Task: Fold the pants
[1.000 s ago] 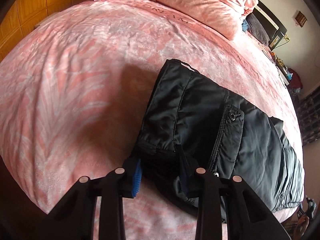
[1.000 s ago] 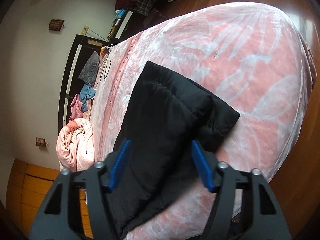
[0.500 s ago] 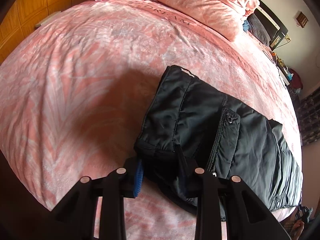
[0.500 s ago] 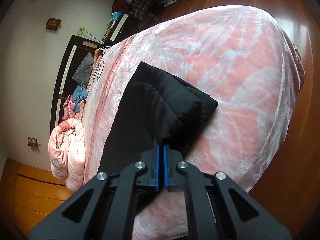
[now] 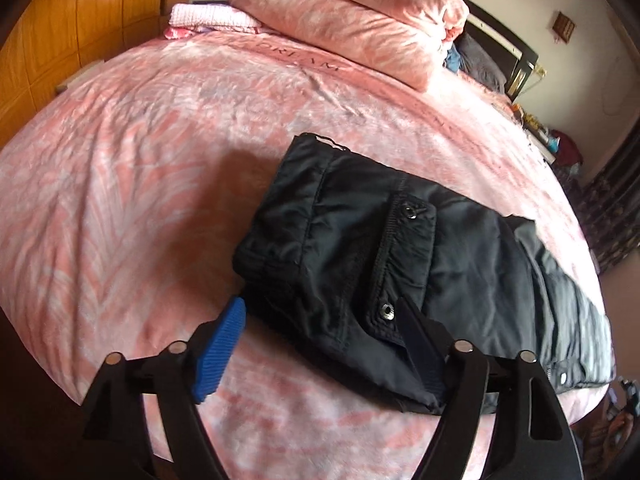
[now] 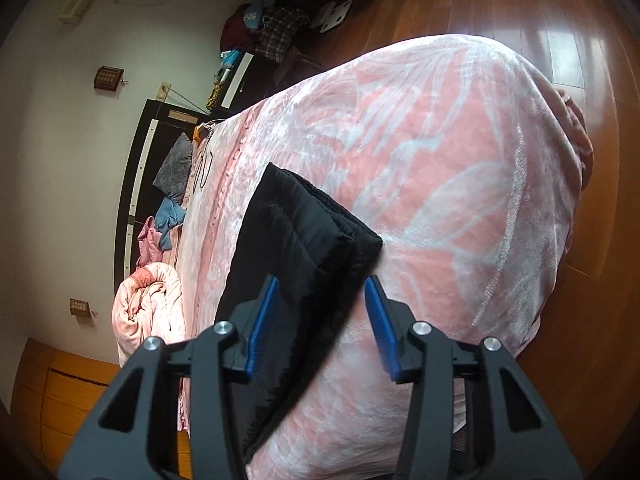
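Black padded pants (image 5: 400, 256) lie folded on the pink bed, waistband end toward the left gripper, with a flap pocket and snaps on top. My left gripper (image 5: 320, 344) is open, its jaws wide either side of the near waistband edge, holding nothing. In the right wrist view the folded leg end of the pants (image 6: 296, 264) lies flat on the bed. My right gripper (image 6: 320, 320) is open just above that end, its blue pads apart.
The pink patterned bedspread (image 5: 140, 160) covers the bed. A rolled pink duvet (image 5: 360, 20) and folded cloth (image 5: 208, 20) lie at the head. A wooden wardrobe (image 5: 60, 32) stands at left. The wooden floor (image 6: 580, 40) lies beyond the bed's edge.
The right gripper shut on the leg end half a second ago and has now opened, leaving it flat. The left gripper has opened wider and drawn back a little.
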The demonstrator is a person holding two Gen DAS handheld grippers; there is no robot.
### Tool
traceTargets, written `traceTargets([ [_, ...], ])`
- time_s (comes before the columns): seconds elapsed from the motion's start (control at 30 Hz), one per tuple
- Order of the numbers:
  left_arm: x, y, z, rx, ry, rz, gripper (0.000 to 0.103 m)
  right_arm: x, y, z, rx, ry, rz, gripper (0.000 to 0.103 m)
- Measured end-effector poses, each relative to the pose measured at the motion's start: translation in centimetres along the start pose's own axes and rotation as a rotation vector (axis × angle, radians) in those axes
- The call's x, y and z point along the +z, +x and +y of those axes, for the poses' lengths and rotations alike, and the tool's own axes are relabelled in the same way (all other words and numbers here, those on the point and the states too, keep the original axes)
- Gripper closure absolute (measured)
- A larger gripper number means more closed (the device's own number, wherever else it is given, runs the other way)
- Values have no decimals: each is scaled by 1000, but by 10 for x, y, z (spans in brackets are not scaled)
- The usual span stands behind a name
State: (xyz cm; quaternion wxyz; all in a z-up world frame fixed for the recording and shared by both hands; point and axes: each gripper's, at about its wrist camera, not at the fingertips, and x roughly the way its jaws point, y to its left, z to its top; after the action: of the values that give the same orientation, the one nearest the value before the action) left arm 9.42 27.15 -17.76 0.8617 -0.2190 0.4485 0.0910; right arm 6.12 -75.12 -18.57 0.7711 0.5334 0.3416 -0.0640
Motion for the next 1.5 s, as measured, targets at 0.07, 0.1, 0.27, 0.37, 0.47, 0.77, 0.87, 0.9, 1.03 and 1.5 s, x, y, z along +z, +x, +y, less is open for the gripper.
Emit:
traceTargets([
  [0.07, -4, 2, 4, -25, -47, 2, 17, -1, 3, -4, 18, 10, 7, 57],
  [0.1, -5, 4, 6, -29, -65, 6, 17, -2, 4, -5, 22, 10, 9, 50],
  [0.27, -11, 15, 20, -38, -166, 26, 17, -2, 17, -6, 58, -3, 9, 32],
  [0.37, -15, 20, 22, -35, -198, 23, 16, -1, 28, -4, 104, -14, 14, 34],
  [0.47, -17, 23, 20, -29, -200, 7, 16, -2, 42, -5, 124, -10, 23, 35],
  [0.77, -17, 32, 15, -29, -221, 1, 13, -1, 55, -8, 252, -5, -3, 44],
  [0.87, -17, 37, 11, -22, -208, 15, 12, 3, 64, -9, 201, -25, 20, 65],
  [0.9, -17, 38, 10, -19, -205, 20, 11, 6, 66, -6, 217, -10, 26, 63],
  [1.03, -17, 38, 9, -19, -202, 16, 11, 6, 68, 11, 220, -33, 24, 51],
  [1.5, -20, 37, 14, -28, -224, 16, 11, -7, 36, 76, 89, -174, -58, 88],
])
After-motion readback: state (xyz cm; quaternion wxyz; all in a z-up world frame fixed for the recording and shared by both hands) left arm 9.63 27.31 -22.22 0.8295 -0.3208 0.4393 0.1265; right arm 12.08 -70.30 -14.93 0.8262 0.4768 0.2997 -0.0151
